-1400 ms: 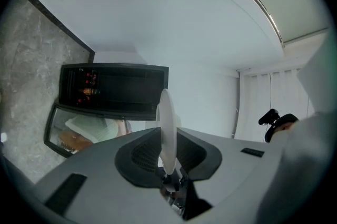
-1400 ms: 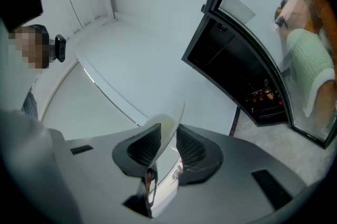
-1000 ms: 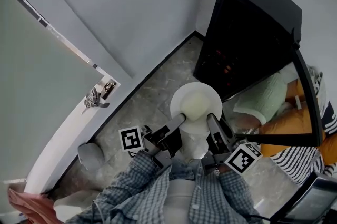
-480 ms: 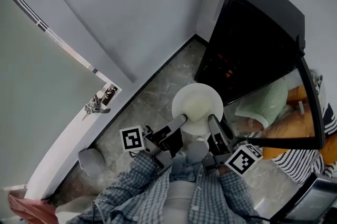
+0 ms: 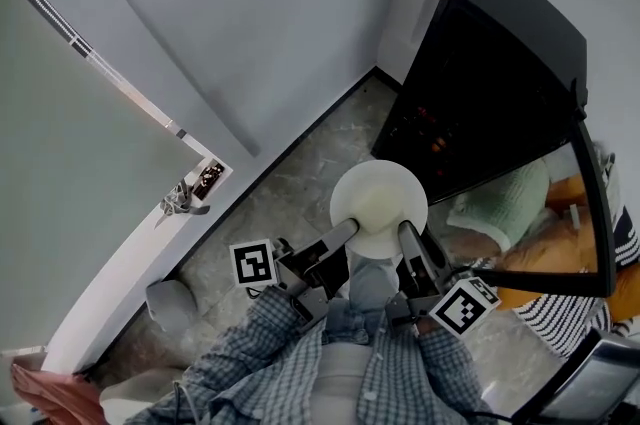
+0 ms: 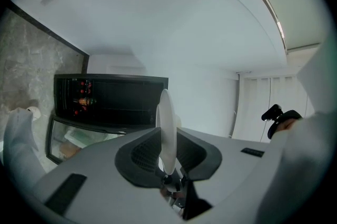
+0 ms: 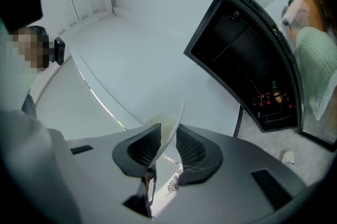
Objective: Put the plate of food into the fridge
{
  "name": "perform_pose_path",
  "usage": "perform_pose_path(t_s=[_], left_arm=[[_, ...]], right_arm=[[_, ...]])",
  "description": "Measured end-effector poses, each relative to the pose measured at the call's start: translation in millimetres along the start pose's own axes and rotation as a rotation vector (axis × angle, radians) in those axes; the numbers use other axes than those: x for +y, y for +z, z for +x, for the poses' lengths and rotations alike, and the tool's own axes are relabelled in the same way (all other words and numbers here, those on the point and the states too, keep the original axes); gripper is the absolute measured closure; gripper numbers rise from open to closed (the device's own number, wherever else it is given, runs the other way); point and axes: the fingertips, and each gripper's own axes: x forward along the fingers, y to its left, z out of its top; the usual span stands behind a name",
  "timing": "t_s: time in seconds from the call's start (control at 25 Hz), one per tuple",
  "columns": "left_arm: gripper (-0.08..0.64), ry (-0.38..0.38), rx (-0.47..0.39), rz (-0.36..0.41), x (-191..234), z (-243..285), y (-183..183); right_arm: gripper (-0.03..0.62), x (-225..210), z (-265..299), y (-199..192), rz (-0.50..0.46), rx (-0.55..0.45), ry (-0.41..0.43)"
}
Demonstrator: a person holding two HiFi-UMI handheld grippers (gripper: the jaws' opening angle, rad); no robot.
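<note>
Plate (image 5: 378, 205) was held in the air over the stone floor (image 5: 290, 183), level in the head view, just in front of the black fridge (image 5: 500, 83). Left gripper (image 5: 345, 231) was clamped on the plate's left rim, with the rim edge-on between the pads in the left gripper view. Right gripper (image 5: 408, 235) was clamped on the right rim, both pads against it in the right gripper view. Plate was not inside the fridge. Its surface looked pale cream and the food was hard to make out. The fridge's glass door (image 5: 590, 213) stood swung open to the right. Small red bottles (image 6: 84, 99) sat on a shelf inside.
</note>
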Motion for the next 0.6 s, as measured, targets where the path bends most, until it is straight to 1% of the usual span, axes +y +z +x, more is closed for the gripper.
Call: perform_pose_path(t_s=[0.16,0.32,0.6], left_arm=[[0.489,0.005,-0.015,-0.002,4,6,14],[0.491,0.008,-0.026,-0.008,8,18,28],[0.489,0.01,-0.02,0.004,10,54,49]], right_arm=[[0.495,-5,16,6,0.002,0.02,0.011],[0.495,-10,31,18,0.005,0.019,0.014],[0.495,-26,52,49,0.01,0.026,0.011]])
